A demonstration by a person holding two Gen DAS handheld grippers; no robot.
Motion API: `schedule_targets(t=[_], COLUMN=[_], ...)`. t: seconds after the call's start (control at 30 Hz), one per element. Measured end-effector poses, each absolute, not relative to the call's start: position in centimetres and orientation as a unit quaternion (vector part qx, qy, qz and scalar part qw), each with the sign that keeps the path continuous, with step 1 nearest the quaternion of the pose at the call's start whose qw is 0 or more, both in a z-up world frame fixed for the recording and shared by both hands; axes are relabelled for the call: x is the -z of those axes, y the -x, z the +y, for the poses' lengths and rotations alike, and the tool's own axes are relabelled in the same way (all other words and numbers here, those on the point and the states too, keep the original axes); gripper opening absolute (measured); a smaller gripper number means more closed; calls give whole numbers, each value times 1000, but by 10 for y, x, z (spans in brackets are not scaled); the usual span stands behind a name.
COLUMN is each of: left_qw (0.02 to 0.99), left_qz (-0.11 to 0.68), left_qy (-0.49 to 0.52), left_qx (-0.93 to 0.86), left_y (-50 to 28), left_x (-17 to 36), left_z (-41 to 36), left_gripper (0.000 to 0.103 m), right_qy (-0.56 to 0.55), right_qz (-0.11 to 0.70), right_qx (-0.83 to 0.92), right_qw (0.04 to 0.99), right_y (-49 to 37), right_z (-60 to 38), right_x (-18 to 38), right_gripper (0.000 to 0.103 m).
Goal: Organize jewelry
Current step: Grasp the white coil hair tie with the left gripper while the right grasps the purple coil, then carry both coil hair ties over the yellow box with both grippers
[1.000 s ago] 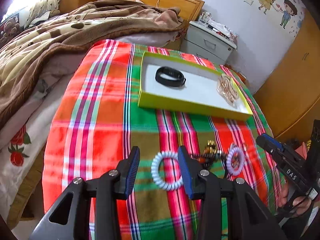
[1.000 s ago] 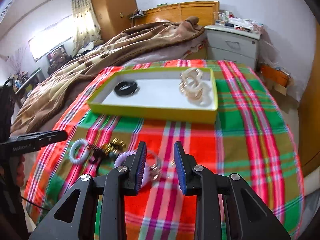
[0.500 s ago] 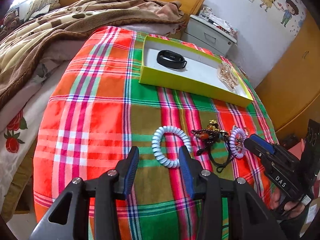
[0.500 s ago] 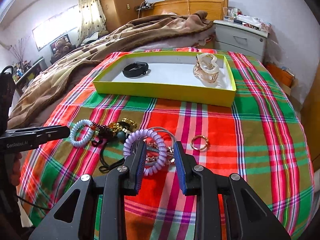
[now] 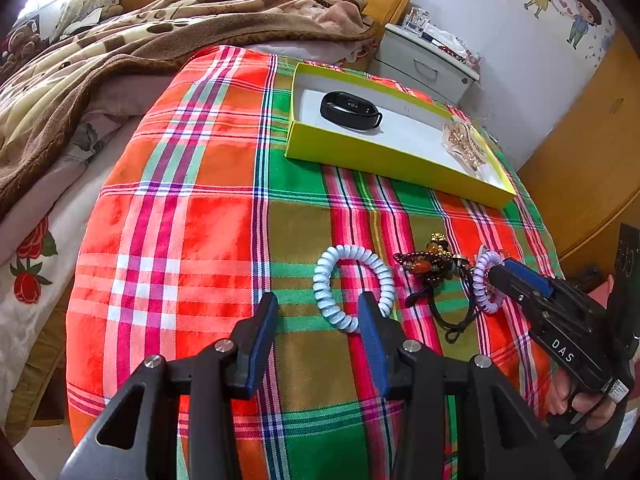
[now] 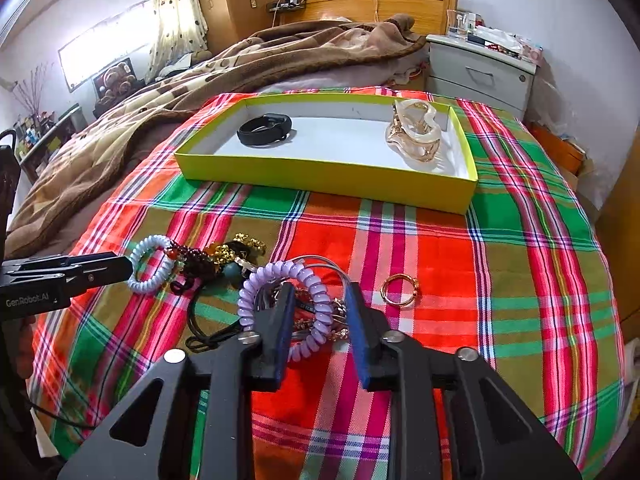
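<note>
A yellow tray holds a black band and a pearly hair claw. On the plaid cloth lie a pale blue coil tie, a dark bead bracelet, a purple coil tie and a gold ring. My left gripper is open, its right finger at the blue coil's near edge. My right gripper is open, its fingers straddling the purple coil's right side and thin bracelets under it.
The round table's plaid cloth drops off at the near and side edges. A bed with a brown blanket lies at the left and back. A grey nightstand stands behind the tray. Wooden cabinets stand at the right.
Both grippers have drawn back and lower toward the near jewelry. The left now sits at the blue coil, the right over the purple coil. Both stay open.
</note>
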State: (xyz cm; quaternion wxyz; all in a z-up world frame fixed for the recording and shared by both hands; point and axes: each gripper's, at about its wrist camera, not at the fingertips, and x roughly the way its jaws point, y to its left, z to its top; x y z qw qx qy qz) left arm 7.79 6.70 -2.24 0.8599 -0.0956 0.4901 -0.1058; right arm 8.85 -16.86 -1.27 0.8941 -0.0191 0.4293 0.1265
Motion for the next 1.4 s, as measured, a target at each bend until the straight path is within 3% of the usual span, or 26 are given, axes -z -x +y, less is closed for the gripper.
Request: schedule_targets(t=[0.23,0.7,0.9,0.97,1.1,1.4], left_qw=[861,869,878,878,877,878], left_qz=[492,484,475,474,476,474], left_qy=[80,53,1,3,-1,8], left_qx=[103,83,62,63,67,72], left_y=[-78,-83,-84,-84,-84,-85], left_x=[24,25,26,26,25,19], left_z=[61,53,43,44,43,45], left_gripper=[43,43,31,21,12,11], right_qy=[18,-9,-15,-16,-17,-19], right_qz=[423,383,380,381,383,380], right_qx=[-123,-113,-115,-114,-115,-110], right_qw=[897,917,918,917,916,918], right_y=[-86,-74,-75,-76,-77,-78], right_z=[-170,-183,-185,-185,-185,-186], right_x=[11,-11,-14,-13,-12,-15], right_gripper=[10,10,10,10,10,10])
